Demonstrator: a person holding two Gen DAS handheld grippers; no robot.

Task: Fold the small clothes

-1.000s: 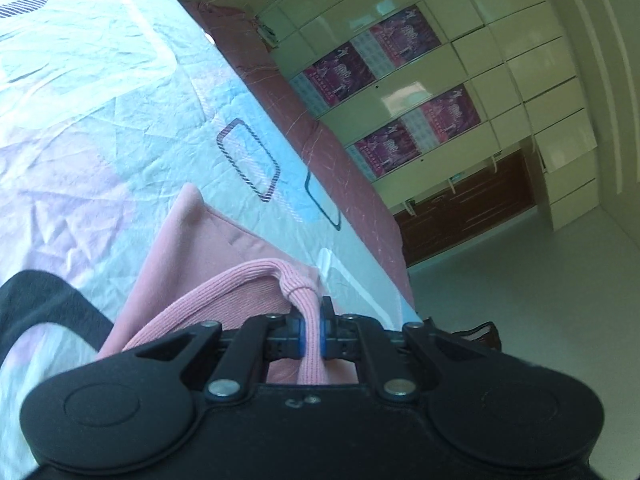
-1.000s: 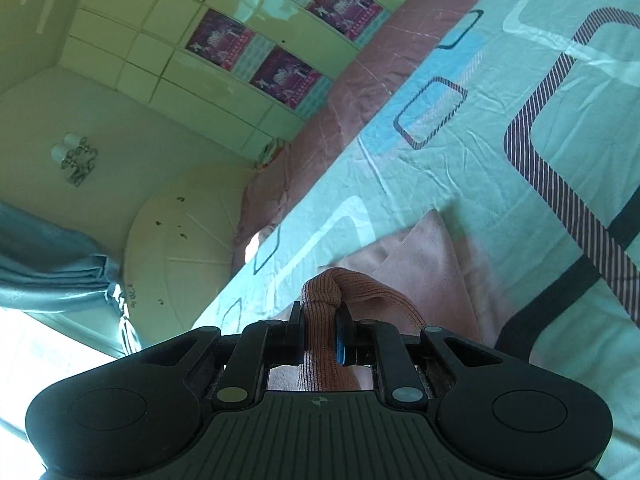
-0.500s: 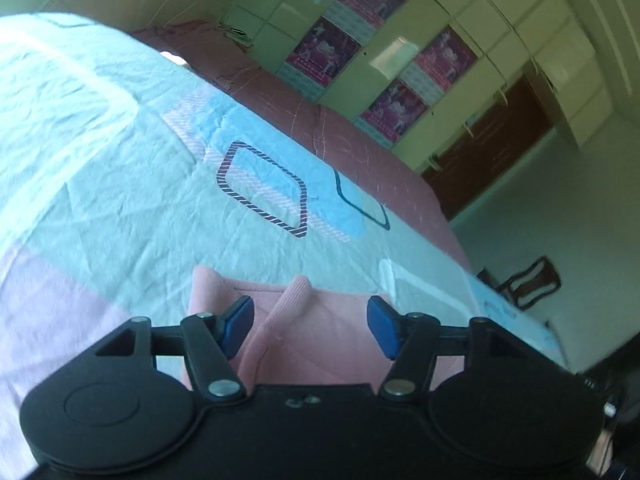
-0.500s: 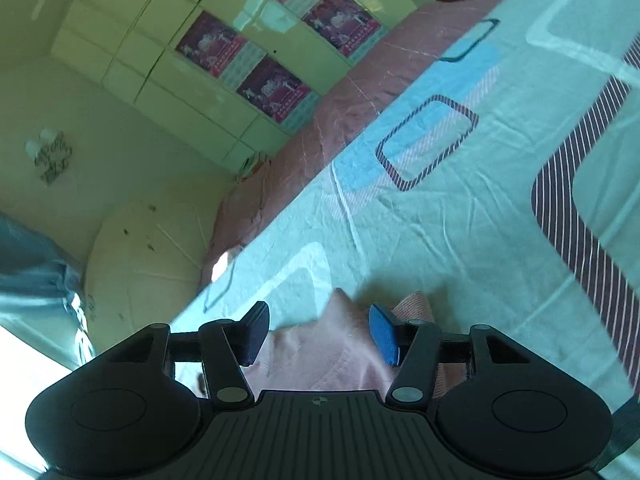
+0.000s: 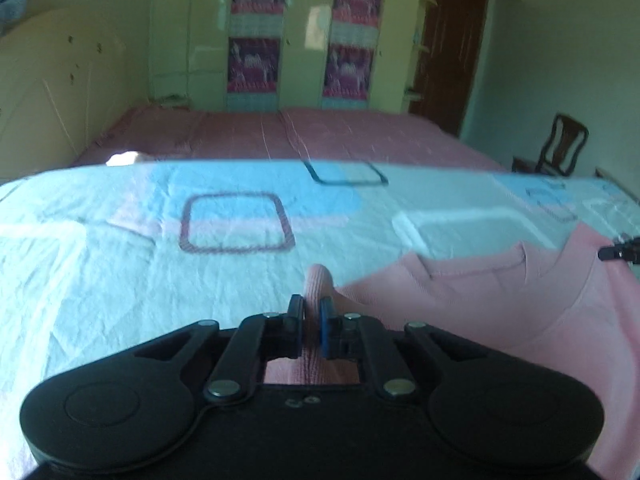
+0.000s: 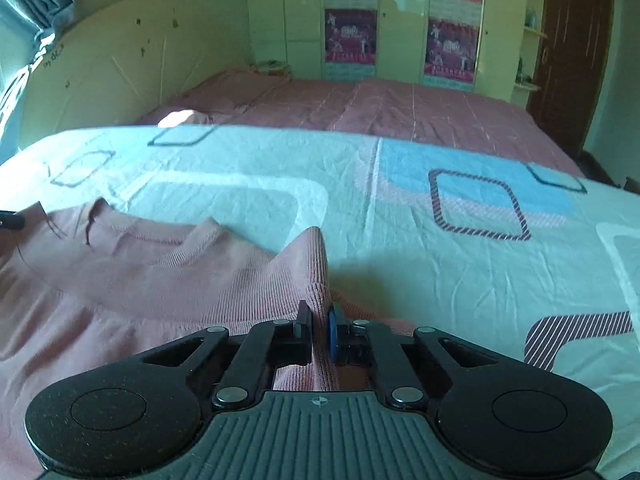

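A pink knit sweater (image 5: 480,300) lies flat on the patterned light-blue bedsheet (image 5: 160,280), its ribbed neckline (image 6: 192,240) facing away from me. My left gripper (image 5: 311,312) sits at the garment's left edge, its jaws closing tight on a ribbed fold that pokes up between the blue pads. At the sweater's (image 6: 120,292) right edge, my right gripper (image 6: 320,320) is closing on a raised ribbed ridge, pads pressed on it. Each view catches a dark tip of the other gripper at its border.
Beyond the sheet (image 6: 440,280) lies a pink bedspread (image 5: 300,136), then a wardrobe with posters (image 5: 304,32). A curved headboard (image 6: 120,60) is at the left. A brown door (image 5: 452,48) and a wooden chair (image 5: 560,148) are at the right.
Both grippers let go of the bunched pink fabric and opened, the views rolled to level, and both have now shut again on ribbed edges at the sweater's two sides.
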